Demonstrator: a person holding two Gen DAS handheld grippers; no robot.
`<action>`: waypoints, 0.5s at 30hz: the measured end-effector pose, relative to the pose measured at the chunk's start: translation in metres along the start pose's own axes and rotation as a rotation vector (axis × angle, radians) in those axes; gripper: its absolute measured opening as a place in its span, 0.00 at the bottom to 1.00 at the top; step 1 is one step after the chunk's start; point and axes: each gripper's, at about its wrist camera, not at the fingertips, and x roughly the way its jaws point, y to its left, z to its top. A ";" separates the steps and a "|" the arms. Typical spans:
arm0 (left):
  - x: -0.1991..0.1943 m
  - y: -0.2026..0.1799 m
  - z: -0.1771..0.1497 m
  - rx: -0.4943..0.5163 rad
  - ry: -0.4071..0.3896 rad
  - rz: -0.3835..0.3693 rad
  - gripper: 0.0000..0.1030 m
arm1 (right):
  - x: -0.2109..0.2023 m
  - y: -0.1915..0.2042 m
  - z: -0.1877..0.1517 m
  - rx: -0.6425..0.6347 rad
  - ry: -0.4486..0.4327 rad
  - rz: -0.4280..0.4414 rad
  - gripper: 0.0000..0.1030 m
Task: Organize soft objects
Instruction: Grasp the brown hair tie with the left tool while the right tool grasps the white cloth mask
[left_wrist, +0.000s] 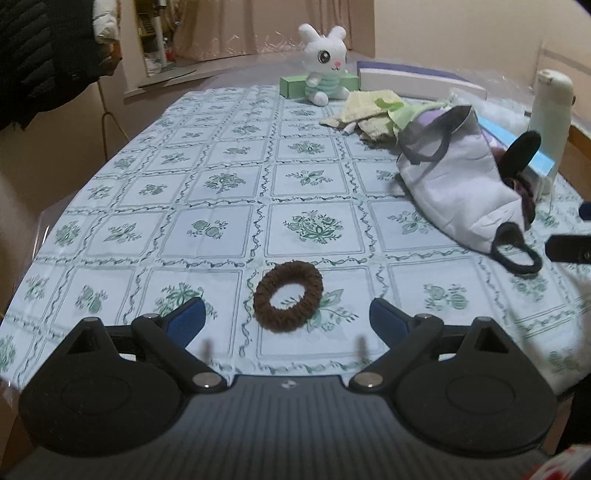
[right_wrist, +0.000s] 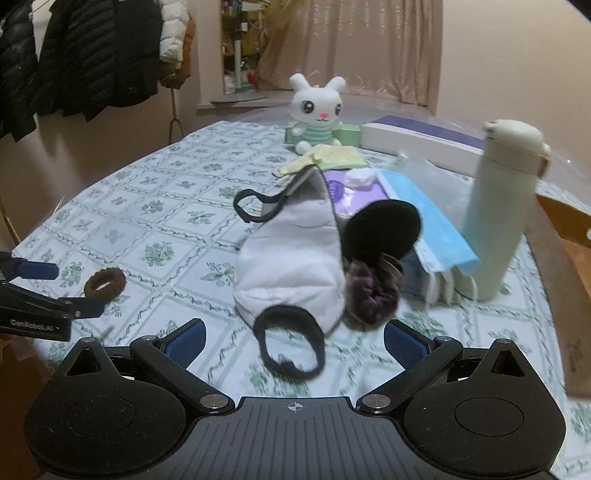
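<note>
A brown hair scrunchie (left_wrist: 287, 295) lies flat on the patterned tablecloth, just ahead of my open left gripper (left_wrist: 287, 318) and between its blue pads; it also shows at the left of the right wrist view (right_wrist: 105, 282). A white cloth face mask (right_wrist: 291, 258) with black ear loops lies before my open right gripper (right_wrist: 294, 341), one loop (right_wrist: 291, 345) between its pads. A dark purple scrunchie (right_wrist: 371, 293) and a black round pad (right_wrist: 382, 229) rest against the mask. A white plush bunny (left_wrist: 325, 62) sits at the far edge.
A pale green bottle (right_wrist: 498, 206) stands at the right beside blue disposable masks (right_wrist: 432, 229) and a wipes pack (right_wrist: 351, 188). Yellow-green cloths (left_wrist: 369, 107), a green box (left_wrist: 291, 86) and a white-purple box (left_wrist: 417, 79) lie at the back. Dark coats (right_wrist: 74, 55) hang left.
</note>
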 end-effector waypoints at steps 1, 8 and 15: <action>0.005 0.001 0.001 0.005 0.002 -0.003 0.88 | 0.005 0.001 0.002 -0.005 0.003 0.006 0.99; 0.028 0.004 0.006 0.050 0.023 -0.023 0.73 | 0.027 0.006 0.007 -0.022 0.013 0.018 0.99; 0.037 0.005 0.009 0.052 0.041 -0.074 0.52 | 0.038 0.010 0.012 -0.044 -0.004 0.013 0.96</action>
